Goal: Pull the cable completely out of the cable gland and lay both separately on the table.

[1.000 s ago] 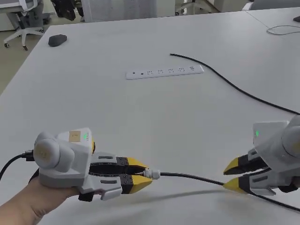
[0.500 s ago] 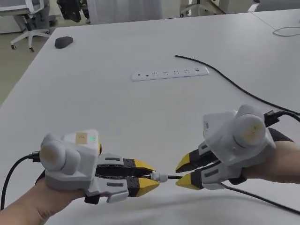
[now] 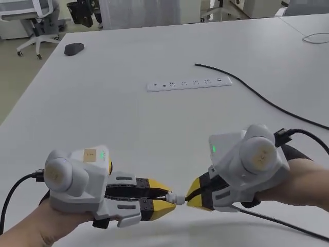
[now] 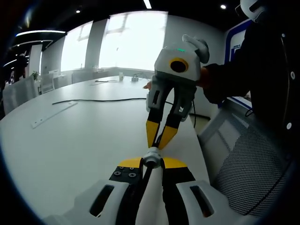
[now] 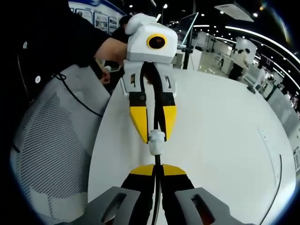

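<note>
Ok, head view: left gripper point(image 3: 169, 198) sits at 7 o'clock of frame and right gripper point(image 3: 191, 194) at 5 o'clock. Tips face each other, nearly touching, just above the table point(image 3: 128, 123). Left jaws are clamped on the white gland point(image 3: 178, 198); its nose sticks out past the yellow tips toward the right gripper. Right jaws are closed on the black cable point(image 5: 157, 160) just beside the gland. Cable is seated in the gland, not pulled out. Behind the right gripper it trails toward 4 o'clock along the table and out of frame.

Left gripper view: gland sits between own tips at 6 o'clock. Right gripper comes down from 12 o'clock onto the cable right at the gland.

Right gripper view: cable runs up between own closed tips. Gland is directly at 12 o'clock of them, pinched by the left gripper's yellow tips.

Rest of table, head view:
- power strip point(image 3: 189, 83) at 12 o'clock from the grippers, well apart
- second lead point(image 3: 257, 96), black, runs from near the strip's right end toward 4 o'clock
- mouse point(image 3: 74, 49) at 11 o'clock near the far edge
</note>
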{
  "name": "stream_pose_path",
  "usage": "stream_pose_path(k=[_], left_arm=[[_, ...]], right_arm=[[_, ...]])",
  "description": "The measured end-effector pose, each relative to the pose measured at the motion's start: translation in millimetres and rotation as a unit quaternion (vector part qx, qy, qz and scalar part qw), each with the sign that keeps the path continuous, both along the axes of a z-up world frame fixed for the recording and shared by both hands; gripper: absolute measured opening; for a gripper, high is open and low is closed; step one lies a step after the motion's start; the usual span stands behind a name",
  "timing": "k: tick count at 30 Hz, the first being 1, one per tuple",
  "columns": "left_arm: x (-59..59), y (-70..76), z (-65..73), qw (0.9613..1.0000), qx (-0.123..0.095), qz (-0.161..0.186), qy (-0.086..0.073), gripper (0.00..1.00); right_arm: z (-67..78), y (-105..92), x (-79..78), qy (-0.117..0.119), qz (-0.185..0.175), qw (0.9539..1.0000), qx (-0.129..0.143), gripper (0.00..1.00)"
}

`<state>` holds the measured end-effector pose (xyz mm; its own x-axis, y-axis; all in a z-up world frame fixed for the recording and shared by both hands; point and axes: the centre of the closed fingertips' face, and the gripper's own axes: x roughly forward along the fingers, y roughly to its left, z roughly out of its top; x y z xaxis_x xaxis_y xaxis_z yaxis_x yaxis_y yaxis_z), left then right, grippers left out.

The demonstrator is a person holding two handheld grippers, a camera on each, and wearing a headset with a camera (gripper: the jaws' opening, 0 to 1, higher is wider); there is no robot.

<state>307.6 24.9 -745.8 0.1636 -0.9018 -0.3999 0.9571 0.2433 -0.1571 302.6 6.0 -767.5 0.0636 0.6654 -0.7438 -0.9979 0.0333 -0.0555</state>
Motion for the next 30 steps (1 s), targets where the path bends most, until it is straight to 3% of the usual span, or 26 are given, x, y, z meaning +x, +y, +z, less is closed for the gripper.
stream_pose_path(k=[8,16,27,30], left_arm=[[2.8,11.9,2.8,0.9999,-0.001,0.011,-0.001,0.15],[5.6,30.8,5.8,0.9996,-0.005,0.028,-0.005,0.15],[3.8,70.5,6.4,0.9969,0.0,0.078,-0.008,0.15],[0.9,84.8,5.9,0.9954,0.002,0.095,-0.009,0.15]], right_arm=[[-7.6,-42.9,4.3,0.004,-0.032,0.9993,-0.02,0.0],[-9.8,-64.6,0.0,0.01,-0.044,0.9987,-0.025,0.0],[-7.0,-62.9,6.9,0.004,-0.052,0.9982,-0.029,0.0],[2.1,-52.2,17.2,0.001,-0.067,0.9978,-0.007,0.0]])
